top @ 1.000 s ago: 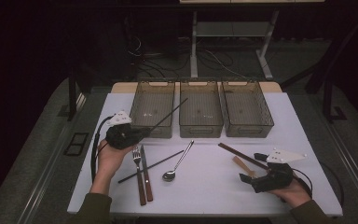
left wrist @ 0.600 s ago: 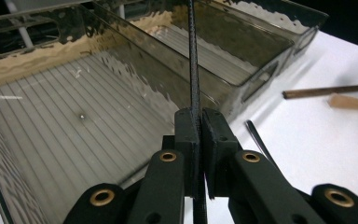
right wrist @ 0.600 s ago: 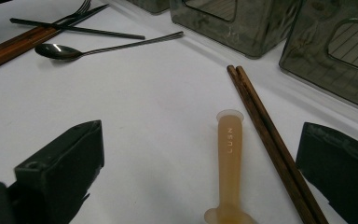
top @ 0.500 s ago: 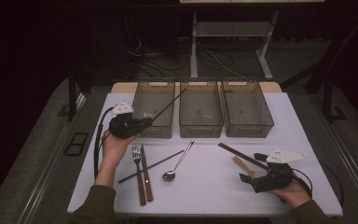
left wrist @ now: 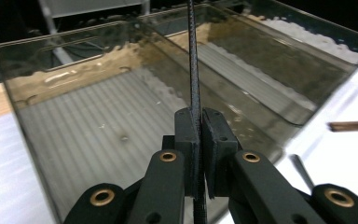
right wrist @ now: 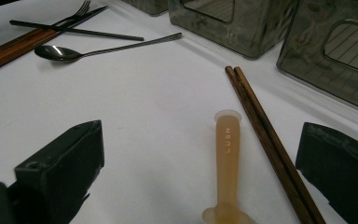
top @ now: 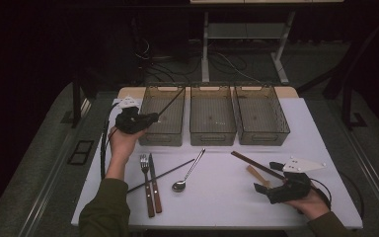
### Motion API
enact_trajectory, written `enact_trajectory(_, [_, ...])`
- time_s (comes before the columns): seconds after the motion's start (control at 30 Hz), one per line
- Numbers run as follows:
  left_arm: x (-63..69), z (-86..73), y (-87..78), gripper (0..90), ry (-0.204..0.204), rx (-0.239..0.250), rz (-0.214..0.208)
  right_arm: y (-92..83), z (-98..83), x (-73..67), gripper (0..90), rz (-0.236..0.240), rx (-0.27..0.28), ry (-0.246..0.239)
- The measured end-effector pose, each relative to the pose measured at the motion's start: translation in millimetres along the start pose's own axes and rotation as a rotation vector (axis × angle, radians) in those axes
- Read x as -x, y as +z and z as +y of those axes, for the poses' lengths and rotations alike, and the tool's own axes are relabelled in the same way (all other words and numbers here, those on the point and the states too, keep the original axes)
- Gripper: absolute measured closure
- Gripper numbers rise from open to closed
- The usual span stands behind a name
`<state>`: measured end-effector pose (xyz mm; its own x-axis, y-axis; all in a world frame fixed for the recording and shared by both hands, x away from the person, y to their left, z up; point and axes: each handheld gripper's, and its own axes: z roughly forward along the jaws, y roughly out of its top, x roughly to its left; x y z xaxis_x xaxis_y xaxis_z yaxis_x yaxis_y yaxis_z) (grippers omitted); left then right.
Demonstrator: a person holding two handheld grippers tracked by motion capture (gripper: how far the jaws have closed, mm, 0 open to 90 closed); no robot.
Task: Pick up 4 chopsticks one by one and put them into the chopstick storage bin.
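Note:
My left gripper is shut on a thin black chopstick, which slants up and away over the left smoked-plastic bin. In the left gripper view the jaws pinch the chopstick above the bin's ribbed floor. My right gripper rests open on the white table at the right front. Between its jaws lie a tan plastic piece and a pair of brown wooden chopsticks, neither of them touched.
A fork, a wood-handled knife, a second black chopstick and a spoon lie left of centre. The middle bin and right bin stand behind them, both empty.
My left hand has carried the black chopstick away from me and slightly up, from beside the fork to the left bin. The right gripper has stayed put.

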<state>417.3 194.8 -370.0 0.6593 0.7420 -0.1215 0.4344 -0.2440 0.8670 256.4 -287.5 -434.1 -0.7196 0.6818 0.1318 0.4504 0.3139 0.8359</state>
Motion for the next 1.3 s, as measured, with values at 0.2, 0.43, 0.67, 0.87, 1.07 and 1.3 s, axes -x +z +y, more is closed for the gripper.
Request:
enact_trajectory(0.2, [-12.0, -1.6, 7.5, 84.9, -0.038, -0.002, 0.047, 0.3, -0.1, 0.0, 1.3, -0.002, -0.001, 0.000])
enact_trajectory(0.43, [-18.2, -6.8, 17.7, 85.0, -0.055, -0.039, 0.097, -0.2, -0.1, 0.1, 1.4, -0.001, 0.000, 0.000])
enact_trajectory(0.67, [-22.5, -11.9, 25.1, 85.0, -0.065, -0.087, 0.139, -0.3, -0.1, -0.1, 1.4, 0.000, 0.001, -0.003])
enact_trajectory(0.87, [-22.7, -11.6, 26.3, 85.0, -0.070, -0.089, 0.150, 0.0, -0.1, 0.1, 1.4, 0.002, 0.003, -0.008])
enact_trajectory(1.07, [-23.1, -11.8, 26.1, 84.2, -0.076, -0.087, 0.143, -0.1, 0.0, 0.0, 1.4, 0.002, 0.005, -0.008])
enact_trajectory(1.3, [-23.6, -13.0, 26.0, 78.8, -0.083, -0.085, 0.152, -0.3, 0.0, -0.1, 1.4, 0.003, 0.004, -0.006])
